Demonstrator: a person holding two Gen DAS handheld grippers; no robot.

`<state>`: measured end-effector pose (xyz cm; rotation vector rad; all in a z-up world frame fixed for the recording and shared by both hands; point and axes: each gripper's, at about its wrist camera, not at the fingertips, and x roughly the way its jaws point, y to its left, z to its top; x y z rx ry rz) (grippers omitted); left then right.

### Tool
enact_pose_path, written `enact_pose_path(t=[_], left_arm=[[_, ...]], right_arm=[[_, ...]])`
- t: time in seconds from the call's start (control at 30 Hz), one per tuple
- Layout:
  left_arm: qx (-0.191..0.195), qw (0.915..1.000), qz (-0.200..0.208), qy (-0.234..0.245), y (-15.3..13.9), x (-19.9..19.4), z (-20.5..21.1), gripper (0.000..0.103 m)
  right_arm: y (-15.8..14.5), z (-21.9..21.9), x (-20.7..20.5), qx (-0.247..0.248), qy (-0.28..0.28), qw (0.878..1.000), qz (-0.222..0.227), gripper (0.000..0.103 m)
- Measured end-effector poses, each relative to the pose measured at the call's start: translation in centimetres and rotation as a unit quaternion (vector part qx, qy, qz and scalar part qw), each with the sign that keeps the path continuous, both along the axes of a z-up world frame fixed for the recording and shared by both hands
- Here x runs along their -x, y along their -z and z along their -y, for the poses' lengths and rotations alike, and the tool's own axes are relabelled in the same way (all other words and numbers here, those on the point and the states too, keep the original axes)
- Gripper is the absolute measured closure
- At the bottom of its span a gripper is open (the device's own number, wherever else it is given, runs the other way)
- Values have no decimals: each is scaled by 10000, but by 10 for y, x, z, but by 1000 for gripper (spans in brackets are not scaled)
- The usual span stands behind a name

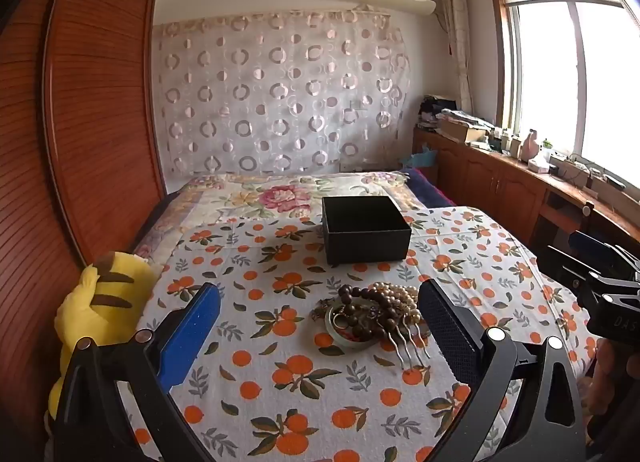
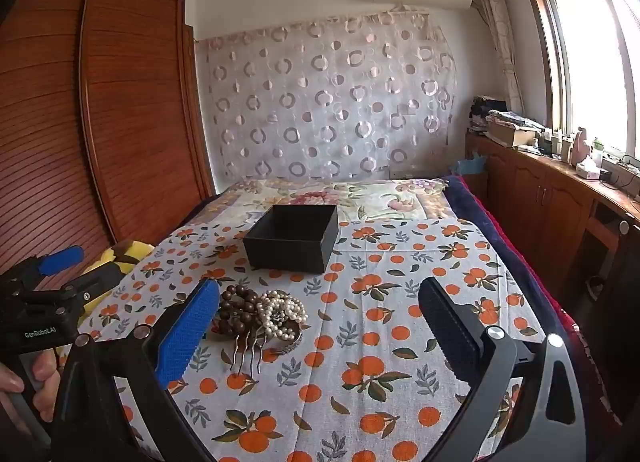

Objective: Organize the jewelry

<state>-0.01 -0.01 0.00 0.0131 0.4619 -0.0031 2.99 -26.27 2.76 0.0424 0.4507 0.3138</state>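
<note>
Left wrist view: left gripper (image 1: 320, 326) spread wide, holding nothing, hovering above the orange-print cloth (image 1: 280, 382). Jewelry pile (image 1: 368, 316) lies between its fingers in the frame: dark wooden beads (image 1: 360, 296), pearl strands (image 1: 396, 294), a metal hair comb (image 1: 408, 346) with teeth pointing toward the camera, and a pale green bangle (image 1: 340, 336) underneath. Open black box (image 1: 366, 234) sits beyond the pile, apart from it; its inside is not visible from here. Yellow plush toy (image 1: 100, 302) at the left edge of the bed.

Right wrist view: right gripper (image 2: 320, 326) also wide and empty; the pile (image 2: 260, 318) sits beside its blue finger (image 2: 188, 330), off-centre. Box (image 2: 292, 238) farther back.

Risk: strands look tangled, so pinching one piece would likely drag others along or spill them short of the box. The comb's thin teeth may slip from the pads.
</note>
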Motion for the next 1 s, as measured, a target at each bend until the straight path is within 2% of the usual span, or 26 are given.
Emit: enact_pose_path(t=[1.0], left_arm=[[11, 10000, 0, -3, 0, 0, 0, 7]], right_arm=[[1, -3, 2, -4, -11, 10000, -18, 2]])
